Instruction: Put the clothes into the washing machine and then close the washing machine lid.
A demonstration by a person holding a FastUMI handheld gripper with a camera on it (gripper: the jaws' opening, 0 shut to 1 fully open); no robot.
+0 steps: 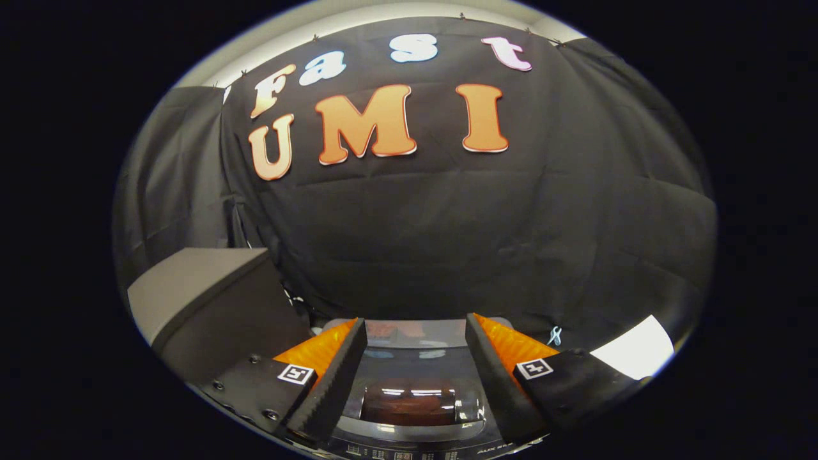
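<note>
We are holding the gripper above the washing machine, with the jaws standing wide apart and nothing between them. Through the gap we are looking down at the glossy lid, which seems to be lying flat with a dark tinted window catching the ceiling lights, and at a strip of controls along the nearer edge. No clothes are showing anywhere around the jaws, so we cannot tell whether they are already inside the drum; the window is too dark and reflective to judge.

If the lid is indeed down, we are judging the task to be near its end or the gripper to be backing away from it. If it needs a final press, we are advising a flat, gentle push on the lid's frame and not on the window, keeping the jaws open so neither finger is catching the rim.

To the left of the jaws a grey box-like unit is standing just beside the machine. To the right a white sheet or panel is lying beyond the right finger, with a small pale clip near it. Black cloth is hanging behind everything as the booth's wall, wrinkled and close.
</note>
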